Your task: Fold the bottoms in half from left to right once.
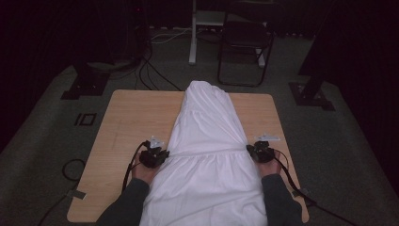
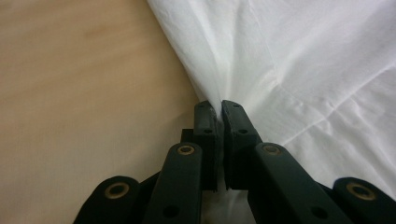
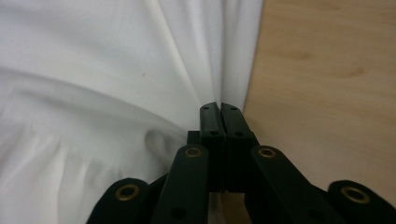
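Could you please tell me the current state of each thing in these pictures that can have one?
white garment: spread lengthwise along the table, creased, pinched at both side edges near a gathered seam.
left gripper: jaws shut on the garment's left edge.
right gripper: jaws shut on the garment's right edge.
wooden table: bare on either side of the garment.
folding chair: unfolded, standing on the floor beyond the table.

The high view is dim and grainy, its surroundings falling to black, while both gripper views are brighter yet soft, sharpest at the jaw tips and blurred beyond them.
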`<state>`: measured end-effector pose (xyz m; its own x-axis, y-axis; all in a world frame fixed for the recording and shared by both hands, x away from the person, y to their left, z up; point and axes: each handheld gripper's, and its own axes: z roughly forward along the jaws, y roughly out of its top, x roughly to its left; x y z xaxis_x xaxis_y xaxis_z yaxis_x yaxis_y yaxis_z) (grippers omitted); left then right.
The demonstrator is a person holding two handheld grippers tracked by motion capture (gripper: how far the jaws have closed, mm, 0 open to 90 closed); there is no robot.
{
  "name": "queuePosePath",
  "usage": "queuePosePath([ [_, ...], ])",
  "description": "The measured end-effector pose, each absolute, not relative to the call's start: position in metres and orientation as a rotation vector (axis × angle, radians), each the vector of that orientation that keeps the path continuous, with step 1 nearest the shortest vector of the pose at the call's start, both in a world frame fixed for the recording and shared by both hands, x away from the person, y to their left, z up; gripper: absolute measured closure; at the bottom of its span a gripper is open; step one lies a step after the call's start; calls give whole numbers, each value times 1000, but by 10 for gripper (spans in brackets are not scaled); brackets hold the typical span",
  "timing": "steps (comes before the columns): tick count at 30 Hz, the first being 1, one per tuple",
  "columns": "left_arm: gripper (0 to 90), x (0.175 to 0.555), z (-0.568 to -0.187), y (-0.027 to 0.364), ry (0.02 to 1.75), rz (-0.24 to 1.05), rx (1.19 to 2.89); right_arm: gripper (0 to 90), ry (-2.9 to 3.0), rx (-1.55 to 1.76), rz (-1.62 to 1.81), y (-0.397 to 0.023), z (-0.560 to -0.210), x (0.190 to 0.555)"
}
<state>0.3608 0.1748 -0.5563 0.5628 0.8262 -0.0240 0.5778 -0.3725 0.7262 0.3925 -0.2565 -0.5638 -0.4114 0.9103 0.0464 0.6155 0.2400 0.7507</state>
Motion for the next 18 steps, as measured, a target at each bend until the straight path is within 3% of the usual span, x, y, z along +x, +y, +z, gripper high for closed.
queuePosePath([
  [9,846,301,-560,192,1071,428,2097,882,2226,1353,1054,-262,-566,321],
  [10,846,301,-560,191,1065,437,2102,854,2239,1354,1049,-262,-565,318],
  [14,837,305,-562,191,1065,421,2083,582,2230,1281,1065,-262,-552,321],
  [18,837,304,-563,191,1066,428,2067,547,2188,1249,1175,-259,-532,351],
])
